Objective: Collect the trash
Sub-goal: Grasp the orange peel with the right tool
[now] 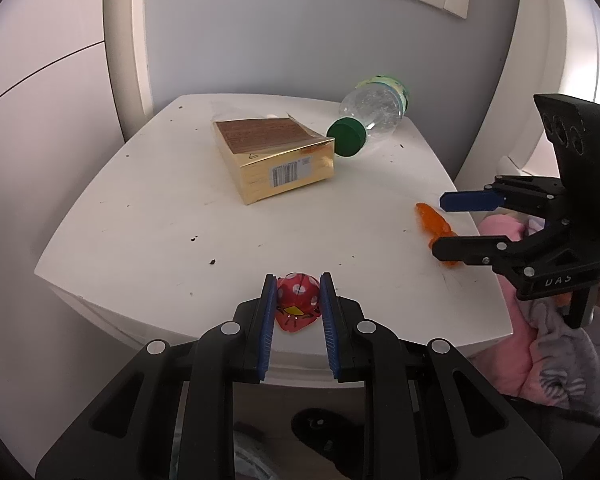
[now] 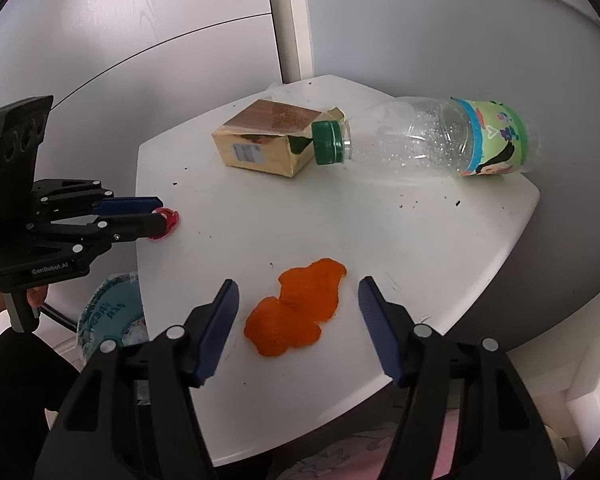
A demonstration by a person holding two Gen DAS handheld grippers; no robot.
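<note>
Already the left gripper [image 1: 298,300] pinches the small red spotted foil wrapper [image 1: 297,299] at the white table's [image 1: 148,216] near edge. Open, the right gripper [image 2: 296,312] straddles the flat orange peel [image 2: 296,312]; next, probably, squeezing and lifting.

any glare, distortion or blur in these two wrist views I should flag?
Left wrist: heavy fisheye bending of the table edge, dark corner vignette, glare sheen on the gold box; focus sharp. Right wrist: same barrel warp, the wall seam curves; soft even light, faint shadows; bottle shows specular droplets; orange peel crisp, no motion blur.
</note>
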